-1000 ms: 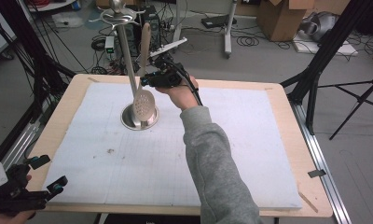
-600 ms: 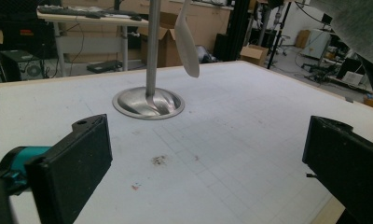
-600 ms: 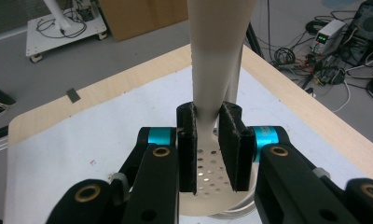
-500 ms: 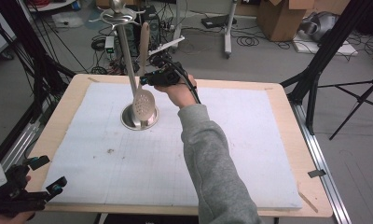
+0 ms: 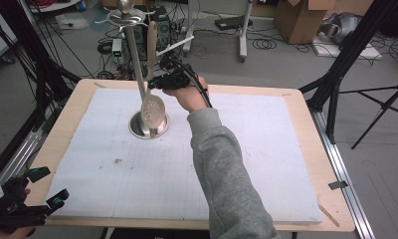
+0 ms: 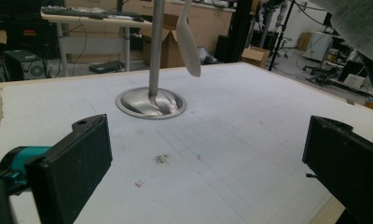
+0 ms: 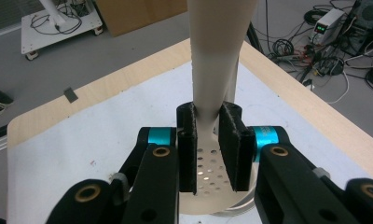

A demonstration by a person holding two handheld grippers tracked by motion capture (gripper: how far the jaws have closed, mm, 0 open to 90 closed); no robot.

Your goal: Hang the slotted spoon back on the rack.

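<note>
No writing being seen | pale perforated slotted spoon (image 5: 153,110) being pinched upright by right gripper (image 7: 208,140) beside stand (image 5: 148,130) | left gripper (image 6: 208,154) being held spread

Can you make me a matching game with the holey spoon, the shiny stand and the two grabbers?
Things:
1. slotted spoon
2. stand base
3. left gripper
4. right gripper

States:
A. open, at the near table corner
B. shut on the spoon's handle
C. round, silver, flat on the white mat
D. cream, with little holes, held upright by the pole

Pairs: 1-D, 2-C, 3-A, 4-B
</note>
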